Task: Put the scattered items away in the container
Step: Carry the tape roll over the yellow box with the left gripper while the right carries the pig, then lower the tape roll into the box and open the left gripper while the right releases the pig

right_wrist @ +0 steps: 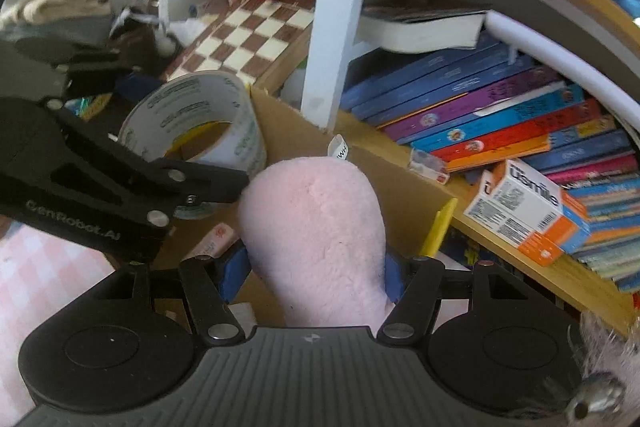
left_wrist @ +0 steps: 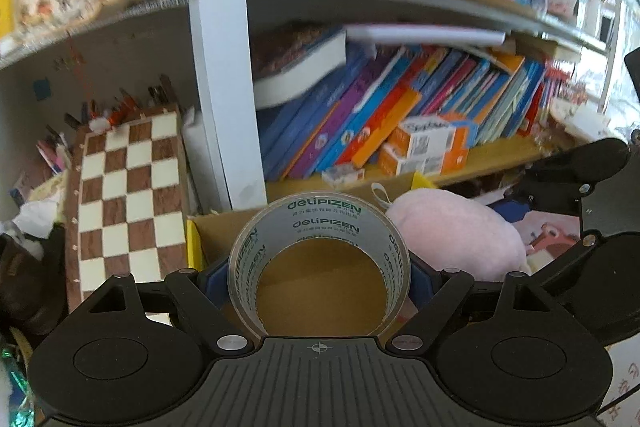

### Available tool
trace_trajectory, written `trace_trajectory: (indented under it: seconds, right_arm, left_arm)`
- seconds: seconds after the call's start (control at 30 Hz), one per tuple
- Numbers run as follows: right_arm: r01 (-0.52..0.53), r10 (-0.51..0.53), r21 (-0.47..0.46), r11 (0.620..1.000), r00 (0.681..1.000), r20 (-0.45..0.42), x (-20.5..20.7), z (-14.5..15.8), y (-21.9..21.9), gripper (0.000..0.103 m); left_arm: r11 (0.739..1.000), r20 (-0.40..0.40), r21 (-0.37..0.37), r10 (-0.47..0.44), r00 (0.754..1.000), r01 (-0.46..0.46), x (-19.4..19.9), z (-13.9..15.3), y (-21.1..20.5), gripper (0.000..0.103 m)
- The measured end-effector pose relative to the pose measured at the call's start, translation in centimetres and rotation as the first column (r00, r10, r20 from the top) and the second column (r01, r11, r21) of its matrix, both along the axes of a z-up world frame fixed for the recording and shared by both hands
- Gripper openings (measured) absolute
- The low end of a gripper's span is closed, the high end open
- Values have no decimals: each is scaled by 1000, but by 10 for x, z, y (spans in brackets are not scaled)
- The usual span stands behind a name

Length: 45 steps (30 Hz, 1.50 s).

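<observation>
A big roll of clear sticky tape with green letters is held in the left gripper. The blue pads are pressed on both sides of the roll, and the roll is stood on its edge, so the hole can be looked through. The tape is held over an open brown cardboard box with yellow flaps.

A soft pink fluffy toy is squeezed between the blue pads of the right gripper. A small white tag is seen at the top of the toy. The toy is also held over the same cardboard box, just beside the tape roll. In the right wrist view, the left gripper's black arm is seen close to the toy.

Behind the box, a wooden shelf is filled with leaning colourful books. An orange and white box is laid in front of the books. A brown and cream chessboard is leaned up on the left side.
</observation>
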State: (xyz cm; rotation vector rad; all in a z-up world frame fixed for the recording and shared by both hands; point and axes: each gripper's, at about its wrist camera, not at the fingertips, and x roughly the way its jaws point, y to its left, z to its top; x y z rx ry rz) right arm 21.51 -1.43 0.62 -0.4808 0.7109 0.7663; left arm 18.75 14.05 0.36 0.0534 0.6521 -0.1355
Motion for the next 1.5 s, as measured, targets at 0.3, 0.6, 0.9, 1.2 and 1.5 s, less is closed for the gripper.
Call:
trace_trajectory:
  seconds: [0.3,0.6,0.9,1.2,1.5]
  right_arm:
    - [-44,41,-80,996,999,-31,27,-26,14,63]
    - [-93,87,-135,986,995,-52,37,-37,22,63]
    - [-106,96,-158,982,993,-70,41,-45,28,63]
    - [-104,92,-162,981,993,-76,44,-48,30,64]
    - [-102,90,-163,981,993,-79,44,-50,30,64]
  left_arm:
    - [1000,-111,7,-5,994,6,33,-25,5,85]
    - [1000,-154,30,-4,988,9,47,-34,7,85]
    - [999,-176,33,4,984,2,52,-42,7,85]
    - [999,-180,31,11,984,-6,54,-44,7,85]
    - [1000,-181,28,17,983,-12,54,-44,7,85]
